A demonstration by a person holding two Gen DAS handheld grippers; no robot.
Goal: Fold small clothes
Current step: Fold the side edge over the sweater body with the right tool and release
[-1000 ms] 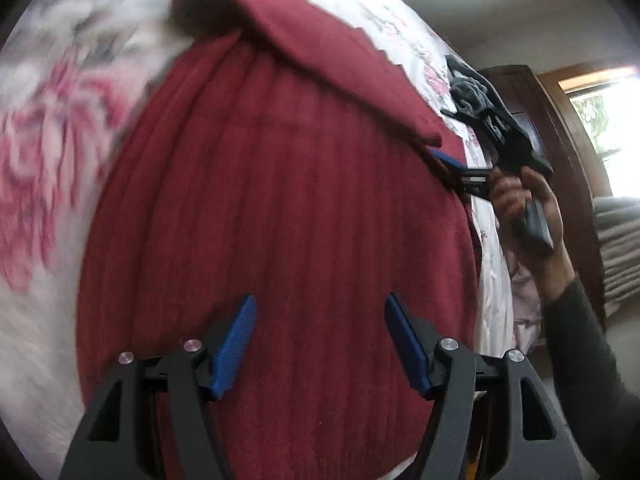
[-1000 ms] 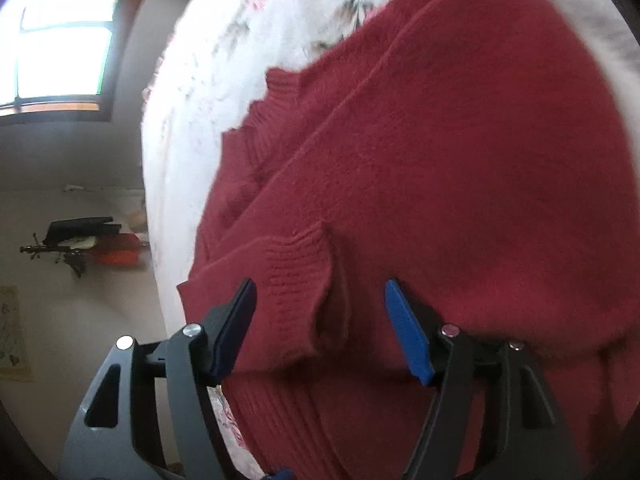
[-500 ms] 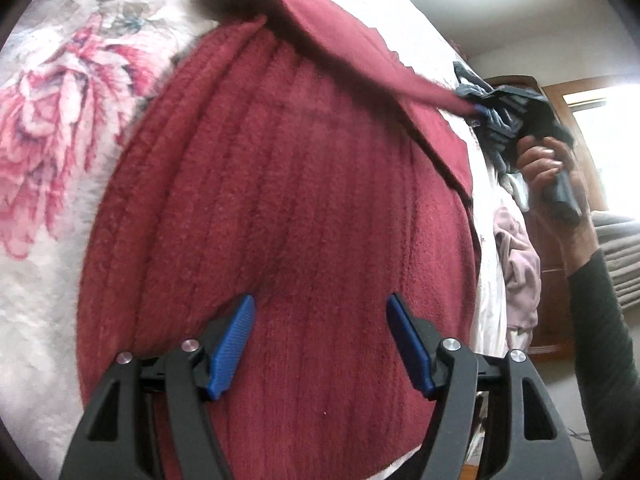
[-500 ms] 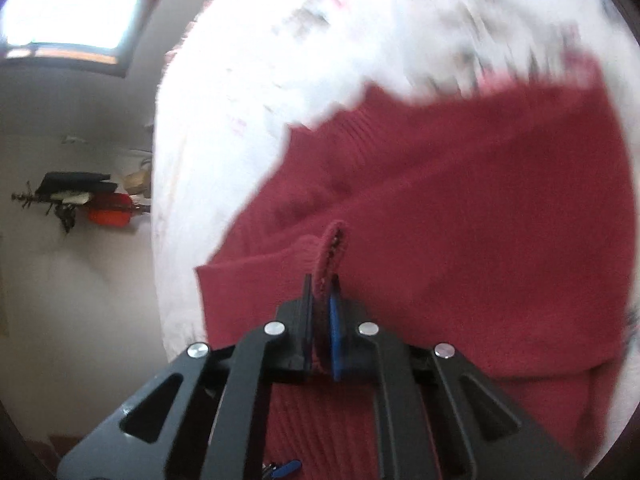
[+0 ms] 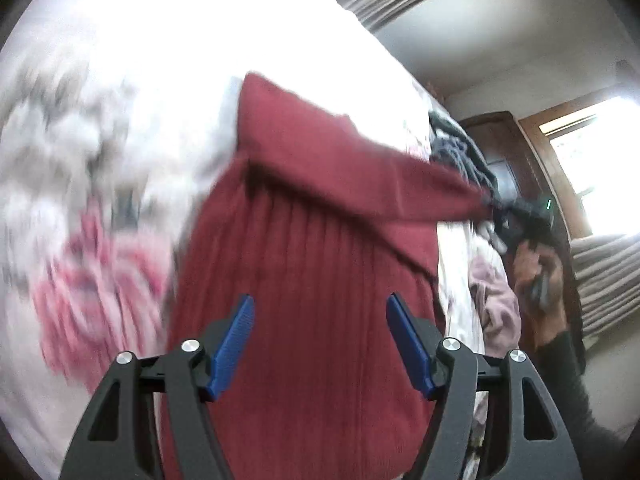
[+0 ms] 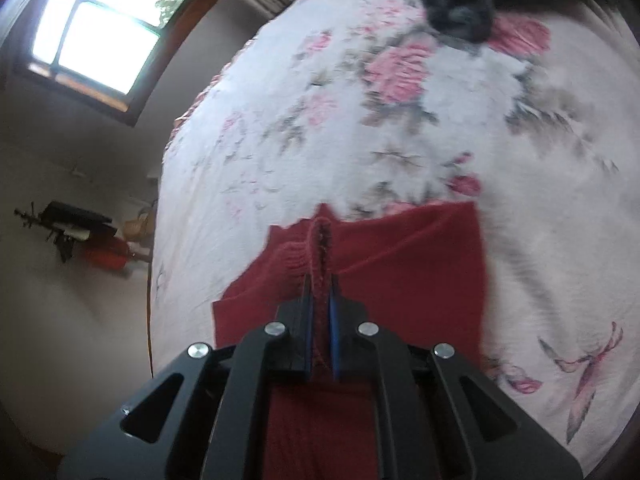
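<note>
Right wrist: jaws pinch sweater cuff (image 6: 318, 240)

Floral bedspread (image 6: 400, 128) — red sweater (image 5: 320, 280), dark garment (image 6: 460, 4) atop

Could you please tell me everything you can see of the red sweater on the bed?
The red sweater is a dark red ribbed knit lying on the floral bedspread. Its body lies flat beneath the open left gripper, which does not grip it. One sleeve stretches across towards the right gripper, which is shut on the ribbed cuff and lifts it.
</note>
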